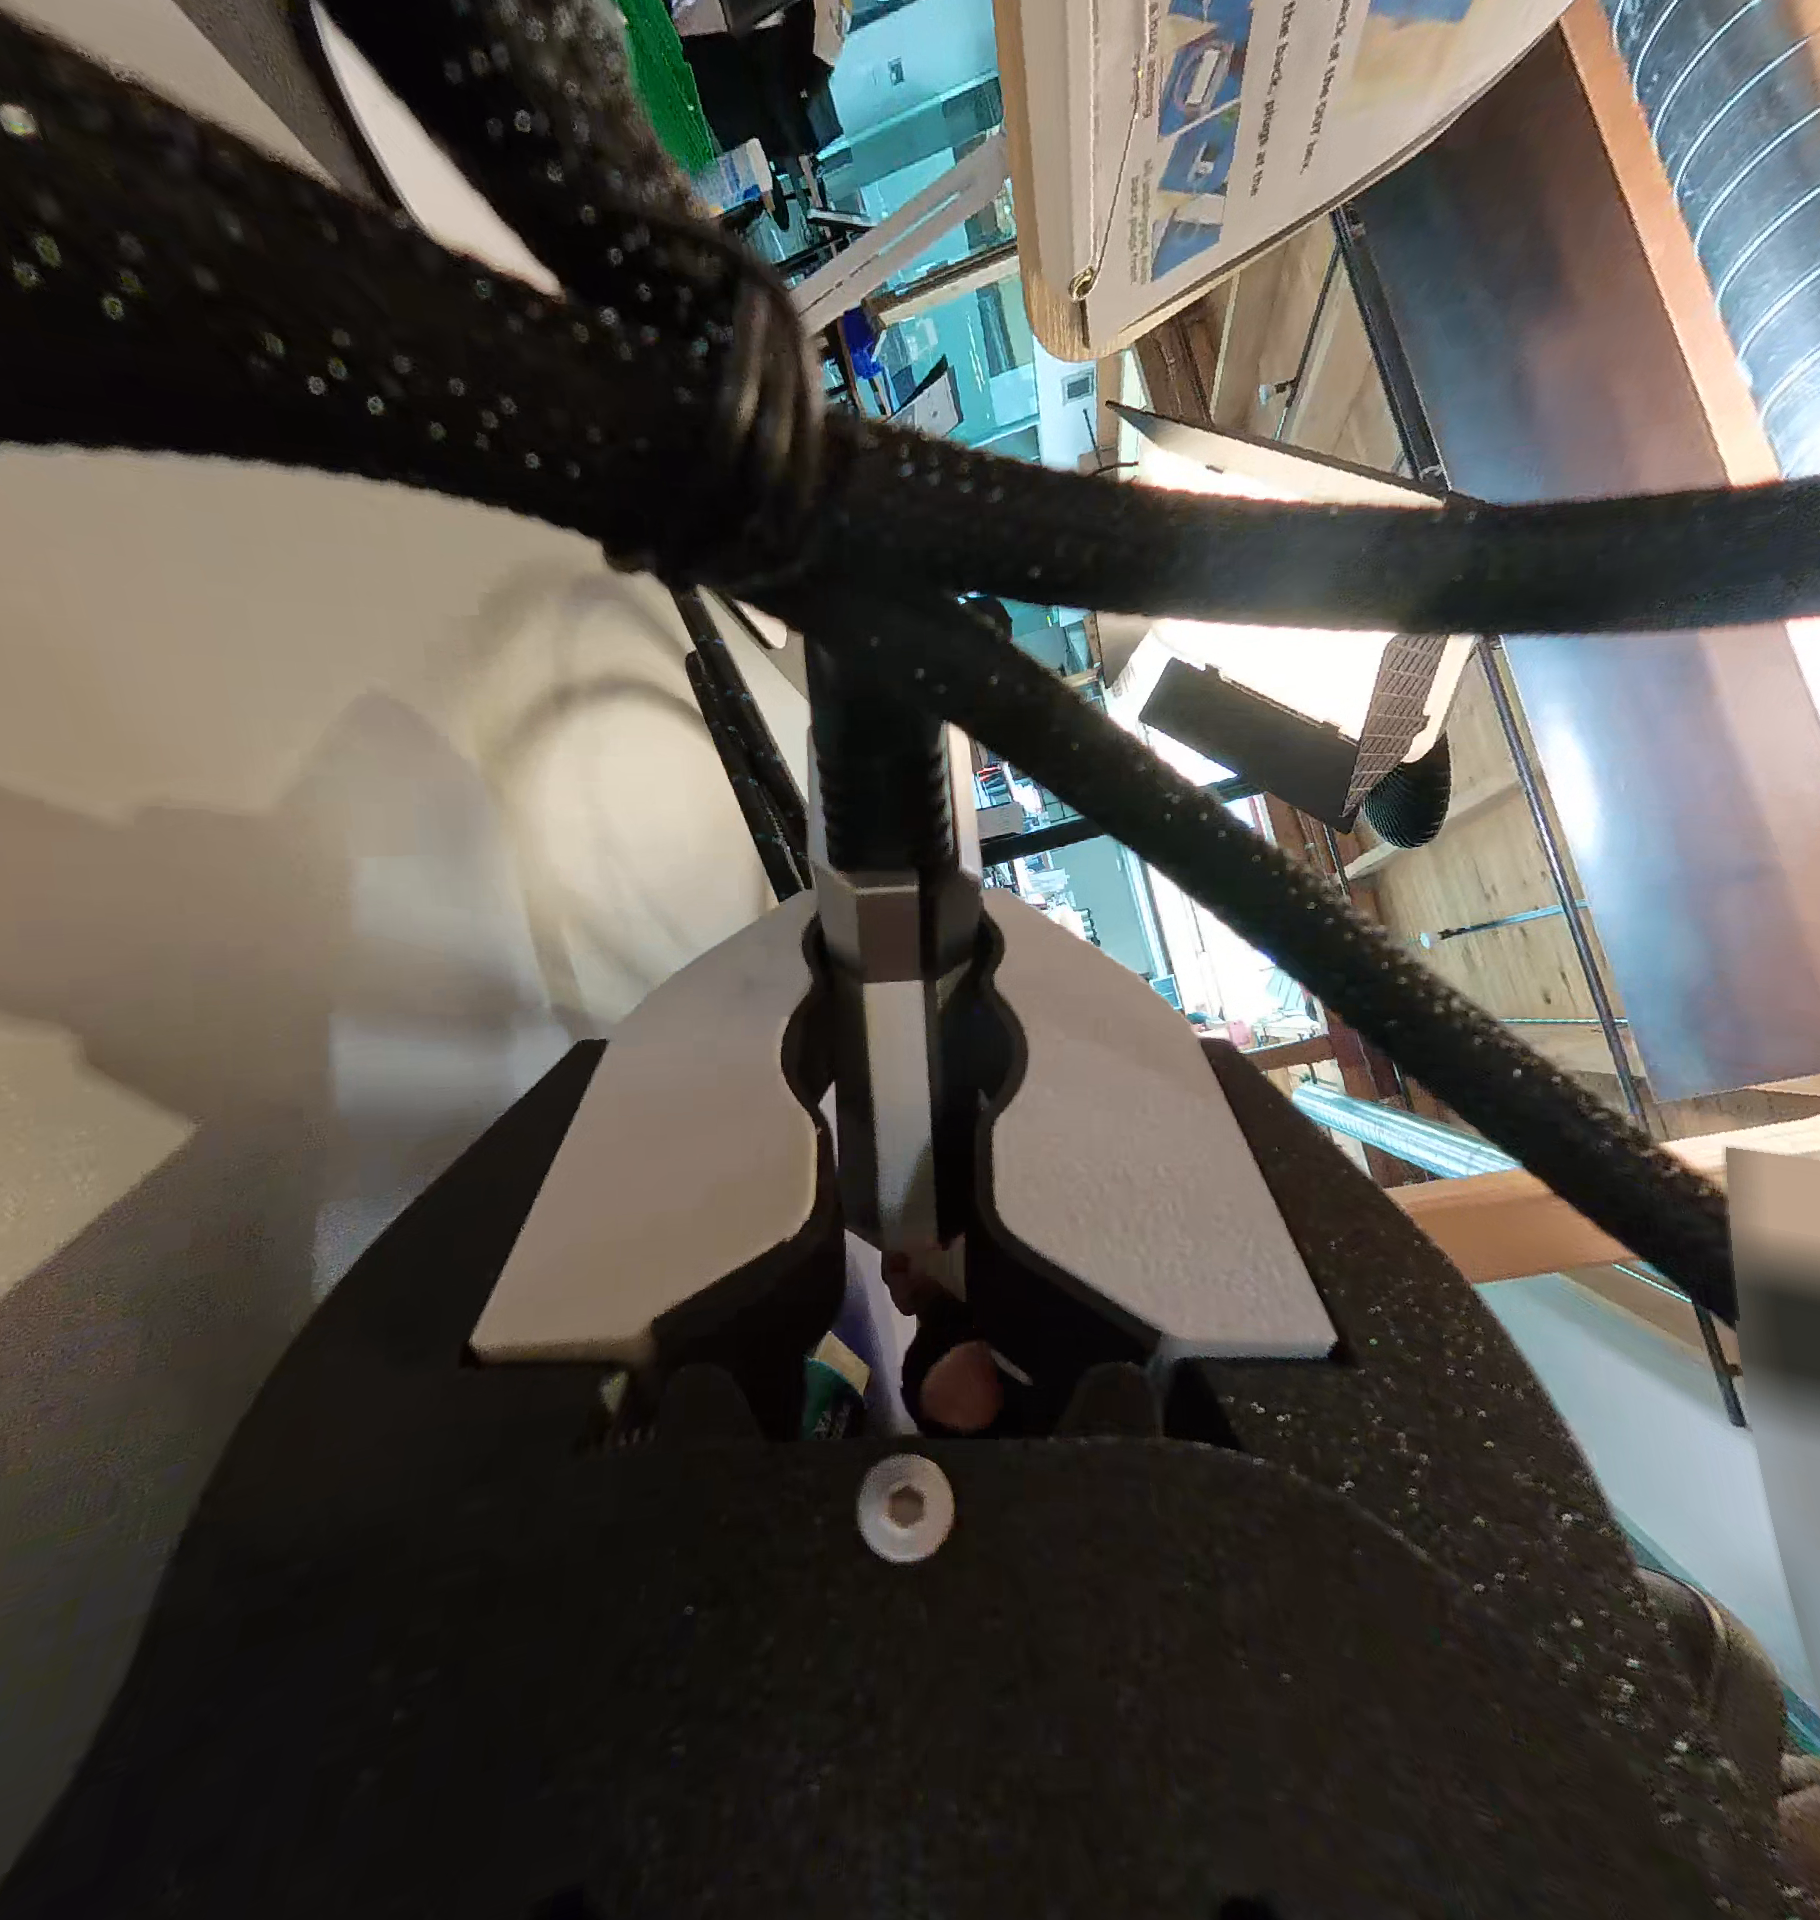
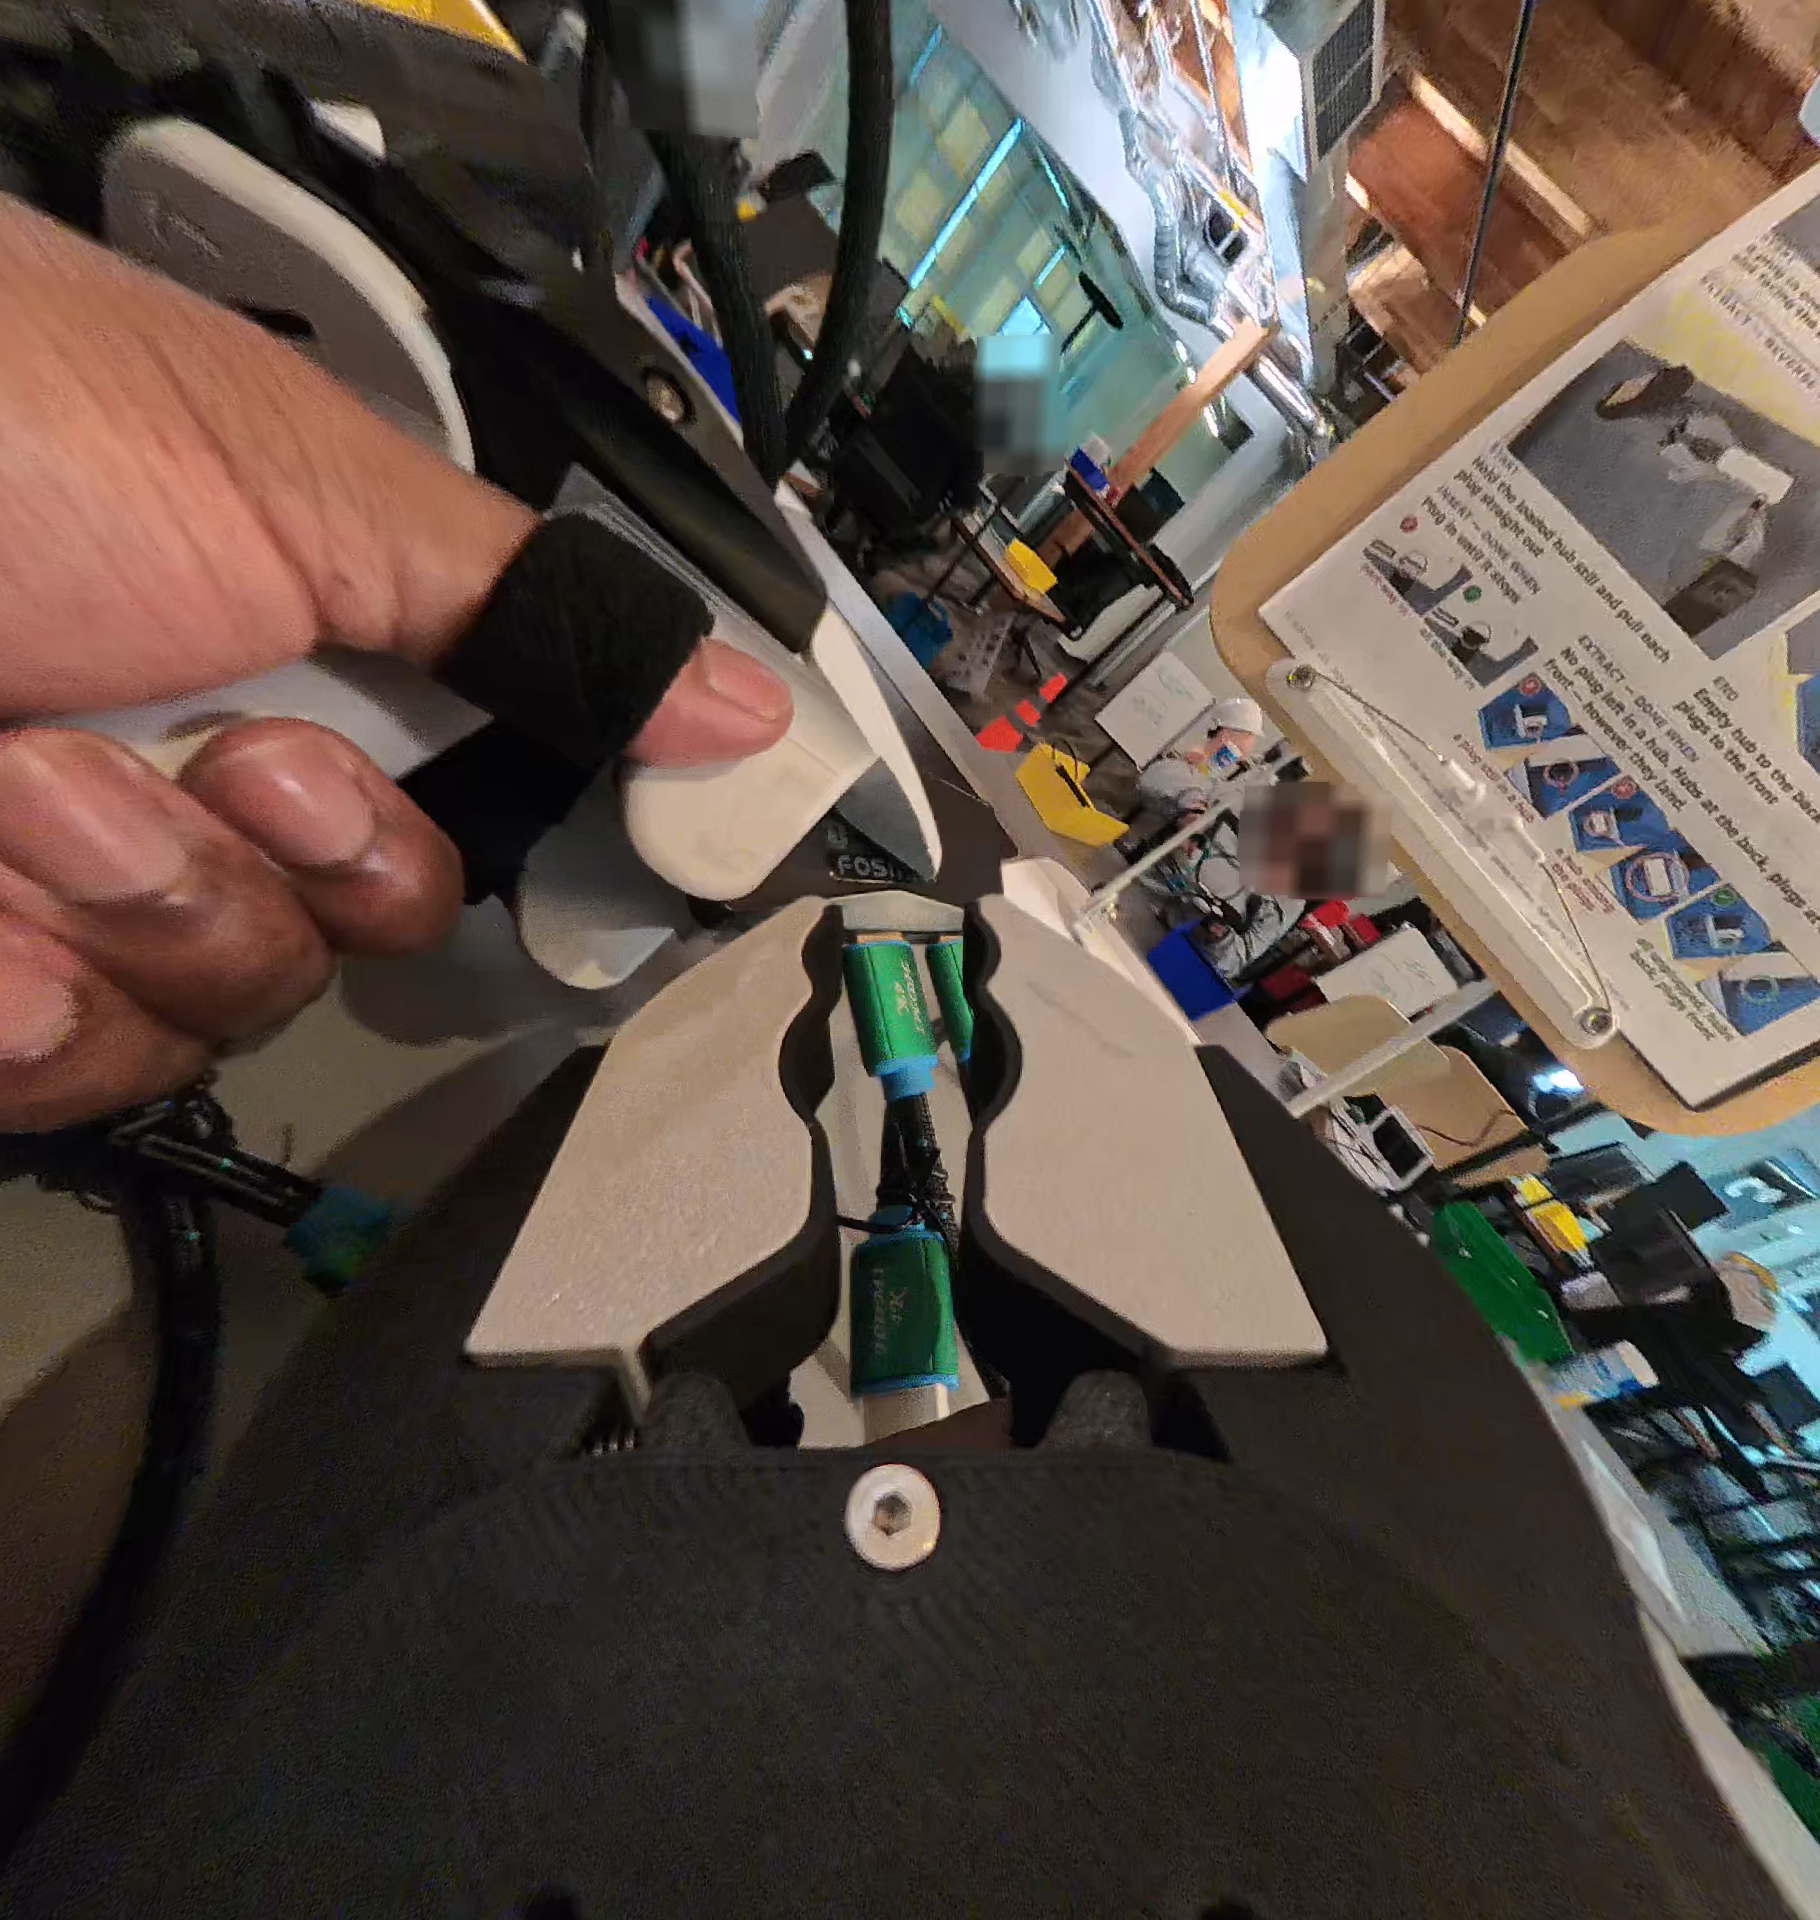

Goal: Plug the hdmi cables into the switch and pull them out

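In the left wrist view my left gripper (image 1: 901,935) is shut on a slim grey metal hub (image 1: 890,1039) held edge-on between the pads. A black ribbed cable boot (image 1: 875,790) leaves the hub's far end. In the right wrist view my right gripper (image 2: 901,935) is shut on two green plugs (image 2: 885,997) lying side by side. Their tips meet the grey hub edge (image 2: 901,914). A third green plug (image 2: 901,1314) on a black cord lies deeper between the fingers. A hand (image 2: 158,623) holds the left gripper, whose white finger (image 2: 719,821) is just above.
Thick black braided cables (image 1: 1301,540) cross in front of the left gripper. A wooden clipboard with an instruction sheet (image 2: 1612,727) hangs at the right and also shows in the left wrist view (image 1: 1197,156). A loose blue-green plug (image 2: 340,1236) dangles at the left. A workshop with people lies beyond. The tips of both grippers are at nearly the same place.
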Action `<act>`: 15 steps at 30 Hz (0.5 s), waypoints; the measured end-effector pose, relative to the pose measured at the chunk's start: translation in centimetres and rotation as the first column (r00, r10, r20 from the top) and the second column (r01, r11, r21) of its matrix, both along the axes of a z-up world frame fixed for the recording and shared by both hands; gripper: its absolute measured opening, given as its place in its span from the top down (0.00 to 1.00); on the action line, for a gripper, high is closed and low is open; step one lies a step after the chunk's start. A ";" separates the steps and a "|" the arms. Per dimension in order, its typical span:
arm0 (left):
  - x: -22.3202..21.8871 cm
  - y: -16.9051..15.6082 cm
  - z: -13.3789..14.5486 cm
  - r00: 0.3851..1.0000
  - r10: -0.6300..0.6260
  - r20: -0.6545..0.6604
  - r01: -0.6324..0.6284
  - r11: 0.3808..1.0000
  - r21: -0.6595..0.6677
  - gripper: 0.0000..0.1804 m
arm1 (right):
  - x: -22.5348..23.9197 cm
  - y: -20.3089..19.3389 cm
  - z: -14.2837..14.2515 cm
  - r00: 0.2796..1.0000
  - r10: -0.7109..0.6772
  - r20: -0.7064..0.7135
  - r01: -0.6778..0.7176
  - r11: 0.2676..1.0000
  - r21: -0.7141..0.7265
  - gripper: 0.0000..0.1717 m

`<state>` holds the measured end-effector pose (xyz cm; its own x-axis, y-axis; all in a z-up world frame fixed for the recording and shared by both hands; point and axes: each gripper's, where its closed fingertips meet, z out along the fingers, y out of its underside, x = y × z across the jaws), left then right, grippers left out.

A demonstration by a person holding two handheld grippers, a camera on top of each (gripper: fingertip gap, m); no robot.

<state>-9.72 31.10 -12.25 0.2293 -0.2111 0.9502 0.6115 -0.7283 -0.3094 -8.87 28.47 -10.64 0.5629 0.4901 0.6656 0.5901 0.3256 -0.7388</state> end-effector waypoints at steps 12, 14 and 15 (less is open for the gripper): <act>-2.4 0.1 1.5 0.998 0.055 0.000 -0.055 0.995 0.080 0.88 | 0.8 -3.4 -0.6 0.913 0.385 -0.136 -0.407 0.839 -0.360 0.90; -2.7 0.1 1.5 0.999 0.055 -0.001 -0.054 0.994 0.097 0.88 | 1.6 -4.2 -2.3 0.882 0.441 -0.167 -0.462 0.733 -0.500 0.87; -2.8 0.1 1.3 0.998 0.056 -0.010 -0.055 0.993 0.104 0.88 | 1.9 -4.8 -3.0 0.867 0.465 -0.181 -0.480 0.678 -0.556 0.87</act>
<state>-12.54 31.24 -10.92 0.2557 -0.2945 0.9208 0.6453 -0.6572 -0.3894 -6.92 23.69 -13.60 0.1619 0.9728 0.1655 0.4556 0.0751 -0.8870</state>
